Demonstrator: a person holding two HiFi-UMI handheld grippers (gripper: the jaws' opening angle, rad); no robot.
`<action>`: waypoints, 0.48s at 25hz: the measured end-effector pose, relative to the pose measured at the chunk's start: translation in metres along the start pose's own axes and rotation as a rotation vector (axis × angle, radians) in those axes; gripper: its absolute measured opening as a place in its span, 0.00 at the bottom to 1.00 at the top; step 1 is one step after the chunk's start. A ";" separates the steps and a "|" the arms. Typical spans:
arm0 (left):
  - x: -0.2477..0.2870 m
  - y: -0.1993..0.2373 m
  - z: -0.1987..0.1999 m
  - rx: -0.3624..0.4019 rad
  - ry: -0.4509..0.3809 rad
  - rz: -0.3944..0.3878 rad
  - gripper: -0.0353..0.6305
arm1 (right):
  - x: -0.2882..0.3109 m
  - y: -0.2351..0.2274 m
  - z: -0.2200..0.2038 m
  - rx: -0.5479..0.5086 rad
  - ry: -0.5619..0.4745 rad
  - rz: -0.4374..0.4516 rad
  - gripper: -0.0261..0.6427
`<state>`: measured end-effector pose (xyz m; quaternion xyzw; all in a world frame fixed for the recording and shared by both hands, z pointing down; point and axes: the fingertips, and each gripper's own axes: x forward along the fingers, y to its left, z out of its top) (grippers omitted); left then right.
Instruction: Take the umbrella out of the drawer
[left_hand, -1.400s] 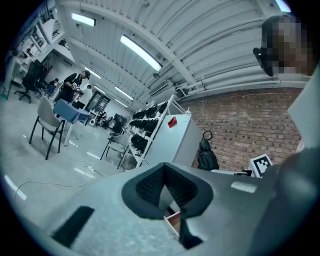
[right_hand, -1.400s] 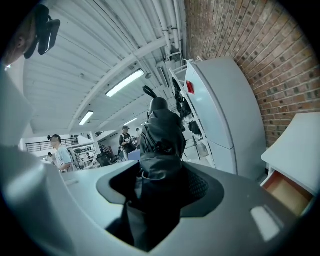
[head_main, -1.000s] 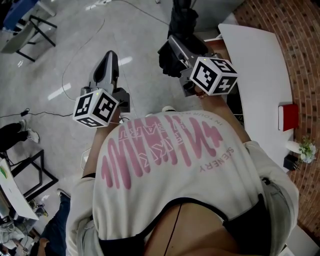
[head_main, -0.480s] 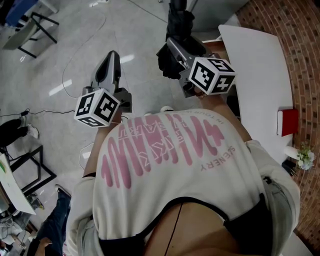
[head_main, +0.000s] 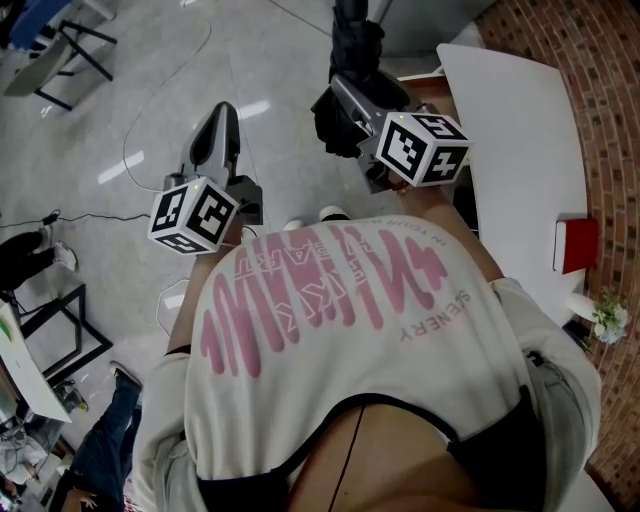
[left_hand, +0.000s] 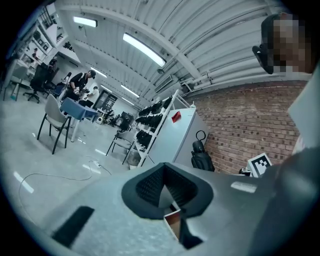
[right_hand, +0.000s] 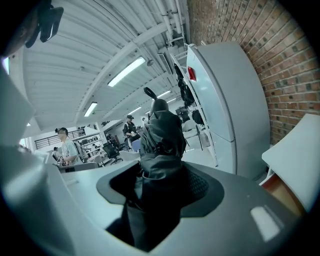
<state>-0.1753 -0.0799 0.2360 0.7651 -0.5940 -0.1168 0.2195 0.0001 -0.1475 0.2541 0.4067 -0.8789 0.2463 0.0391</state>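
My right gripper (head_main: 345, 105) clamped the black folded umbrella (head_main: 357, 50) just beside the white table (head_main: 520, 150); my left gripper (head_main: 220, 125), jaws closed and empty, hung farther from it.

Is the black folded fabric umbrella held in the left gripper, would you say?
No, the black folded fabric umbrella is clamped between the jaws of the right gripper.

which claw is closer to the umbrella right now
Right. The right claw is shut on the umbrella, which sticks out past its tips. The left claw is shut and empty, off to the umbrella's left in the head view, not touching it.
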 end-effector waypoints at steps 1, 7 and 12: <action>0.001 0.000 0.000 0.001 0.001 0.000 0.05 | 0.000 -0.001 0.000 0.000 0.001 -0.001 0.44; 0.008 -0.002 -0.007 -0.007 0.016 0.000 0.05 | 0.000 -0.009 -0.003 0.003 0.014 -0.004 0.44; 0.015 -0.008 -0.013 -0.003 0.021 -0.010 0.05 | -0.002 -0.018 -0.004 -0.011 0.012 -0.013 0.44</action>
